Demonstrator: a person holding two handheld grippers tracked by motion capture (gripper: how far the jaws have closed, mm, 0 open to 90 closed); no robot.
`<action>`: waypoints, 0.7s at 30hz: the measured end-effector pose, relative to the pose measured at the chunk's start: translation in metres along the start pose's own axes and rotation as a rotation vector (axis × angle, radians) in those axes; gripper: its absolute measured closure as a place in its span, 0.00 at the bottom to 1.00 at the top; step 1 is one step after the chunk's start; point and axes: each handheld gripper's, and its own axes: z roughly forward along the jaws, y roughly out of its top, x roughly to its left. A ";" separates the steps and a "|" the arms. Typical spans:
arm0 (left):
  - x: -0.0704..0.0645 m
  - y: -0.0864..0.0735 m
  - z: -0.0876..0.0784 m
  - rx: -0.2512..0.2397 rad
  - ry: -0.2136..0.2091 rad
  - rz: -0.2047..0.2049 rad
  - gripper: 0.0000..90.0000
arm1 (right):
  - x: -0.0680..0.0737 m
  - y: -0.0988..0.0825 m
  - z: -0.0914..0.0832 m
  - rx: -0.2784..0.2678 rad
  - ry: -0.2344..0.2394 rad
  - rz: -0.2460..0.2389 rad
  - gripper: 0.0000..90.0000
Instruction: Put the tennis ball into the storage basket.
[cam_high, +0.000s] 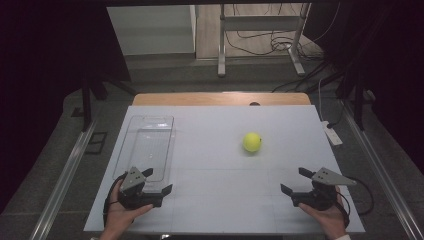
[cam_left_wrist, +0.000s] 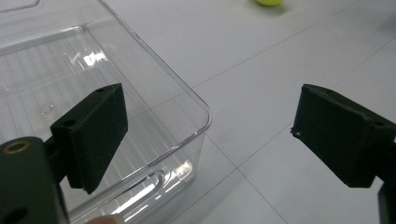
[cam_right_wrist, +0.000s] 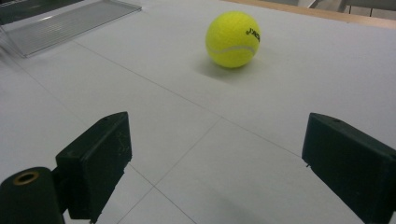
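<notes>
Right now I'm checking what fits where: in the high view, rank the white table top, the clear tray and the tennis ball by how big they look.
1. white table top
2. clear tray
3. tennis ball

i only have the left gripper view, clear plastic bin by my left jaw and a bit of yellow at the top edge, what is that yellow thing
Observer: A yellow felt tennis ball with a white seam and black lettering, resting on the white table.
Operator: is the other hand-held gripper near it
Observer: The right hand-held gripper sits at the table's near right corner, well short of the ball, jaws wide apart with nothing between them.
Operator: how long is the bin
Observer: The clear rectangular plastic bin runs lengthwise away from the left hand-held gripper, along the table's left side.
</notes>
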 end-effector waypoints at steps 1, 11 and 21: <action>0.000 0.000 0.000 -0.001 0.000 0.000 0.12 | 0.000 0.000 0.000 0.001 0.001 0.000 0.10; -0.001 0.000 0.000 -0.001 0.000 0.004 0.12 | 0.001 -0.001 0.001 0.009 0.006 -0.004 0.10; -0.002 0.000 0.000 0.000 -0.001 0.005 0.12 | 0.000 -0.001 0.001 0.013 0.007 -0.002 0.10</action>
